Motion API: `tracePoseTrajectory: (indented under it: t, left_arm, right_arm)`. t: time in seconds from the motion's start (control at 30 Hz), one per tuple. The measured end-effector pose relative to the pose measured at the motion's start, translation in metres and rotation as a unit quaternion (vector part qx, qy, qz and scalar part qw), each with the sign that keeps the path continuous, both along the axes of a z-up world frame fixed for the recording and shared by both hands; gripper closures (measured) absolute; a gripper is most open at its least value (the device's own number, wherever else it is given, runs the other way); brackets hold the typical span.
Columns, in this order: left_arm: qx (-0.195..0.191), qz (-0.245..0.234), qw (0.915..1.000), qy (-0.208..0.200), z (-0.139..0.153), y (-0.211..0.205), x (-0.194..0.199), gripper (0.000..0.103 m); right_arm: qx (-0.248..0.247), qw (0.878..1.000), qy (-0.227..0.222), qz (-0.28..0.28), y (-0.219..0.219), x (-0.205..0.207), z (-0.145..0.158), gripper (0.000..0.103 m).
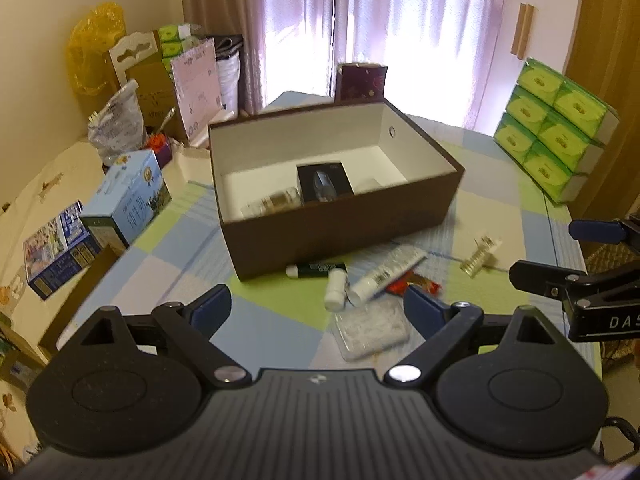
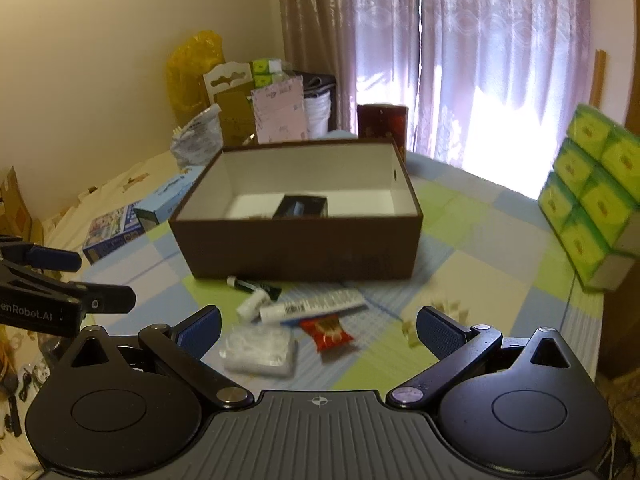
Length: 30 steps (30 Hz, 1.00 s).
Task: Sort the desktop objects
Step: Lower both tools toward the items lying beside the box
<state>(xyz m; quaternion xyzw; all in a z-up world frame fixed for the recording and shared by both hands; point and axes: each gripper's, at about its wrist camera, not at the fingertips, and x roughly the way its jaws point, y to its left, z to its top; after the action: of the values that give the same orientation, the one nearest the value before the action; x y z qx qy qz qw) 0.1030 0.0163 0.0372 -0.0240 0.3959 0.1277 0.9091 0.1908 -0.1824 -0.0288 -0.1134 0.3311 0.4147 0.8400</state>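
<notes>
A brown box with a white inside stands open on the checked cloth. It holds a black carton and a glass bottle. In front of it lie a dark green tube, a small white bottle, a white tube, a red packet, a clear plastic pack and a small clear bottle. My left gripper and right gripper hover side by side above this pile, both open and holding nothing.
Green tissue packs are stacked at the table's right edge. A blue carton and a puzzle box lie to the left. A dark red box stands behind the brown box, with bags and cartons at the back left.
</notes>
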Motion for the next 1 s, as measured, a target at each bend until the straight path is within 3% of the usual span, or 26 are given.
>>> tracePoseTrajectory:
  t: [0.5, 1.0]
  left_arm:
    - [-0.044, -0.015, 0.9965, 0.070, -0.063, -0.020, -0.025, 0.012]
    - [-0.057, -0.034, 0.9928, 0.100, -0.089, -0.021, -0.001, 0.012]
  right_arm:
    - [-0.042, 0.998, 0.035, -0.021, -0.028, -0.011, -0.046, 0.002]
    - [-0.069, 0.993, 0.066, -0.071, -0.037, 0.002, -0.076, 0.002]
